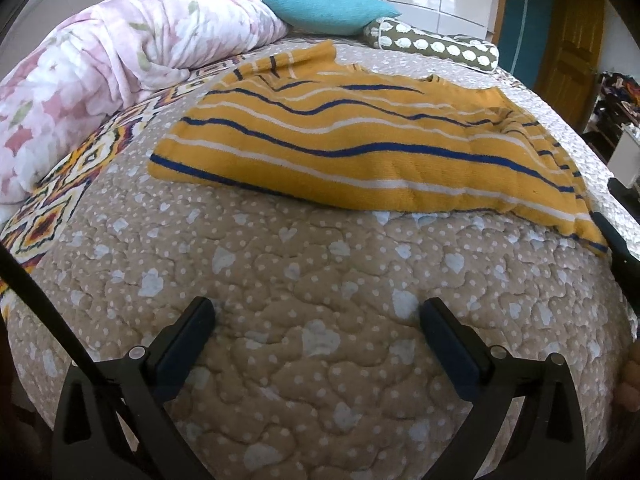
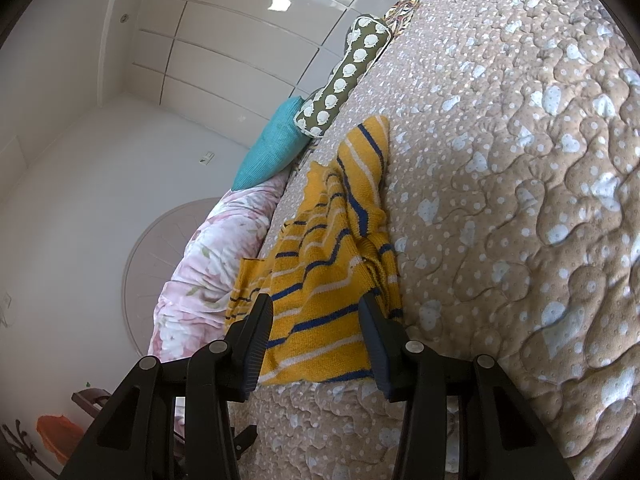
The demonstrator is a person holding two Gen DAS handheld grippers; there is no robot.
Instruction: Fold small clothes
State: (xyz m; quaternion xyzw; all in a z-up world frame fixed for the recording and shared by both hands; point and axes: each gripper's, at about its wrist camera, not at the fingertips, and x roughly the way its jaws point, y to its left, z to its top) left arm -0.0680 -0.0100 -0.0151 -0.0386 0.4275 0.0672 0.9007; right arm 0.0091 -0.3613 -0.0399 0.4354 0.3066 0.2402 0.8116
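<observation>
A bed covered by a tan quilt (image 1: pixel 320 280) with pale hearts and dots carries a yellow striped sweater (image 1: pixel 360 148) lying near its middle. Along the far edge rest a pink floral duvet (image 1: pixel 120 60), a teal pillow (image 1: pixel 328 10) and a green patterned bolster (image 1: pixel 436 46) toward the corner

Two black plastic two-finger grippers, both with jaws spread

The left black gripper (image 1: pixel 316 320) is level, its dark-blue-padded fingers (image 1: pixel 188 340) wide apart with nothing between them. The right black gripper (image 2: pixel 316 320) is rolled sideways, its ribbed fingers (image 2: pixel 256 344) parted less widely. A bare fingertip shows at the left view's right edge.
</observation>
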